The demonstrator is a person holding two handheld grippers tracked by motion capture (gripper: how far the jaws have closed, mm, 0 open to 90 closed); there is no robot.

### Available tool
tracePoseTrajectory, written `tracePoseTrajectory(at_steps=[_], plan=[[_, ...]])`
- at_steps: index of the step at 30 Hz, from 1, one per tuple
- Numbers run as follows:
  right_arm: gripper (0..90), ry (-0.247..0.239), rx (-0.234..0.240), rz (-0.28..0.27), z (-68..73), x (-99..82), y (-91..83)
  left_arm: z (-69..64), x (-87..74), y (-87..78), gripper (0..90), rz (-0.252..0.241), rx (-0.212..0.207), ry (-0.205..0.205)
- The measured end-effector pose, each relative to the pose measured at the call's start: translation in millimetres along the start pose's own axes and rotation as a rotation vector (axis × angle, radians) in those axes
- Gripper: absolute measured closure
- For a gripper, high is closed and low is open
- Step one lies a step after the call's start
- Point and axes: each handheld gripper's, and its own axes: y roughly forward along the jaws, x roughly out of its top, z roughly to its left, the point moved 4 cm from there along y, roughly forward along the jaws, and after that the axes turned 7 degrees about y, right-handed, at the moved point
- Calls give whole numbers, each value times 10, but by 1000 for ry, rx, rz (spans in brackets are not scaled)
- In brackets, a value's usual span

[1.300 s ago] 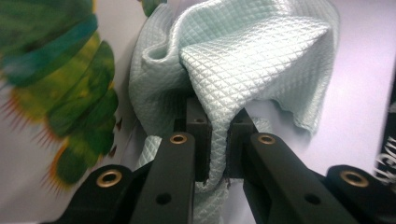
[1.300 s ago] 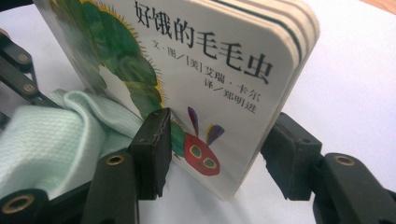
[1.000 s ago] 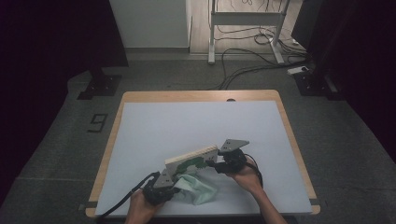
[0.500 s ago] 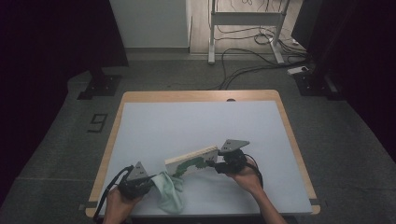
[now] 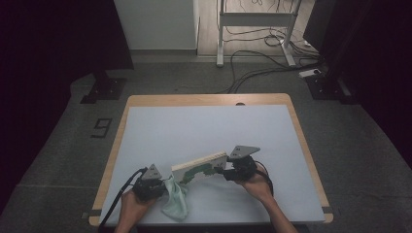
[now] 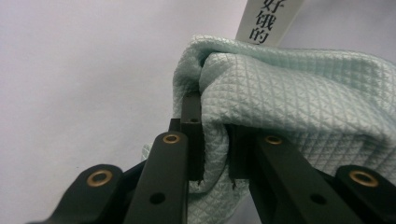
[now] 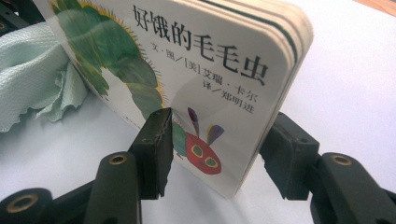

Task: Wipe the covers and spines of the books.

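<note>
- the board book (image 7: 187, 70) stands on edge near the front of the table (image 5: 204, 126), right gripper (image 7: 215, 154) clamping its thick stiff pages at one end, looks rigid, glossy, maybe slippery
- the cloth (image 6: 299, 102) is soft and floppy, left gripper (image 6: 215, 149) pinching a fold, just beside the book

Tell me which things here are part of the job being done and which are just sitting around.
In use:
- thick white board book with a green caterpillar cover, clamped by the right gripper
- pale green waffle-textured cloth, pinched by the left gripper

Lying about:
- black cables on the floor
- metal desk frame behind the table
</note>
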Motion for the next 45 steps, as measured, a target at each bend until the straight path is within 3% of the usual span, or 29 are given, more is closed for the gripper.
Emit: tracePoseTrajectory(at_steps=[7, 28, 35, 45], plan=[[452, -1, 0, -6, 6, -7, -5, 25, 118, -171, 805, -64, 8, 0], [449, -1, -2, -4, 14, -10, -8, -22, 606, -704, 805, -138, 46, 57], [450, 4, -3, -7, 14, -13, -5, -22, 581, -665, 805, -134, 52, 47], [450, 5, -2, -10, 16, -19, -6, 9, 405, -419, 804, -86, 39, 21]])
